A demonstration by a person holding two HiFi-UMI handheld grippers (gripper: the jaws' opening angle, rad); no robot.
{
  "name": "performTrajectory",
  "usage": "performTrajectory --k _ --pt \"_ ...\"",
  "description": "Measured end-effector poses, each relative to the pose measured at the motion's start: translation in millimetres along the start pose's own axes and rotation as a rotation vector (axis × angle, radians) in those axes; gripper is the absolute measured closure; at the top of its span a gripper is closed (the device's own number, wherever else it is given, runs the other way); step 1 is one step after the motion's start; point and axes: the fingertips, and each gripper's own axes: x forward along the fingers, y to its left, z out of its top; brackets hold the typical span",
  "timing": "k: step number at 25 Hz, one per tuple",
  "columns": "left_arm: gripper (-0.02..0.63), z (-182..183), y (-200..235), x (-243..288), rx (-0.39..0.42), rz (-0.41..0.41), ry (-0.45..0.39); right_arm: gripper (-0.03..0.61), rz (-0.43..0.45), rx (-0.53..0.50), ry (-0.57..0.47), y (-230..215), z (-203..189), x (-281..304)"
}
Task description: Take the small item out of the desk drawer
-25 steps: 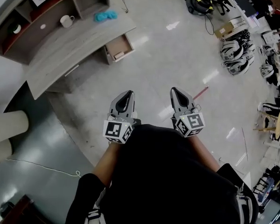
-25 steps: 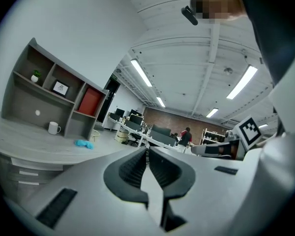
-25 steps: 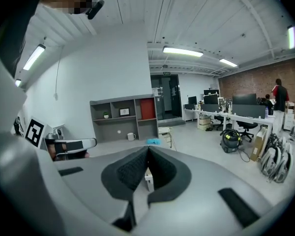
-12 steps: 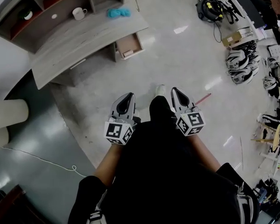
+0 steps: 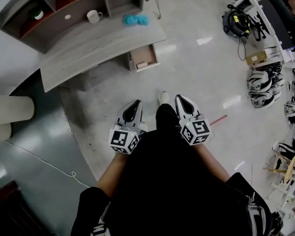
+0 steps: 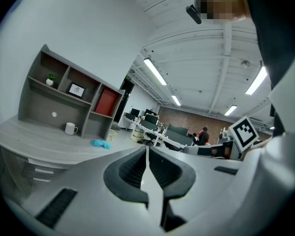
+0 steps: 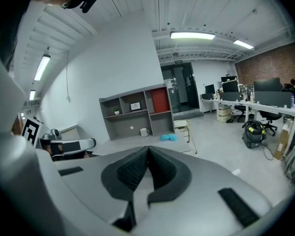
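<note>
Bare floor (image 5: 196, 77) lies open between me and the pulled-out drawer (image 5: 143, 58); only the table (image 5: 98, 41) edge overhangs its far end.

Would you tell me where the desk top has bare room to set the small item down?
The desk top is bare along its front strip, from the left end to above the open drawer. The back is busier: a white mug by the shelf unit, a teal cloth at the right end.

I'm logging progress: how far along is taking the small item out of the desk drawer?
Done: the drawer stands open, a small item lying inside. In hand: nothing; left gripper and right gripper are shut, empty, short of the desk. Left: reach in, grasp, lift out.
</note>
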Motion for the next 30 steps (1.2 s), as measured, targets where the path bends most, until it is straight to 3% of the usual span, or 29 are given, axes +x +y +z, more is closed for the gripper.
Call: performTrajectory --k 14,21,30 --pt "0.592 18.6 6.7 198.1 -0.019 0.167 0.073 0.578 0.169 0.02 0.086 -183.8 54.1 140.9" --pt "0.592 24.4 34.3 236.2 -0.046 0.3 0.089 0.578 0.308 -0.022 0.165 -204.5 53.0 193.6" --pt "0.592 7.8 59.8 250.2 -0.126 0.464 0.101 0.578 0.47 -0.07 0.287 -206.3 23.1 253.2"
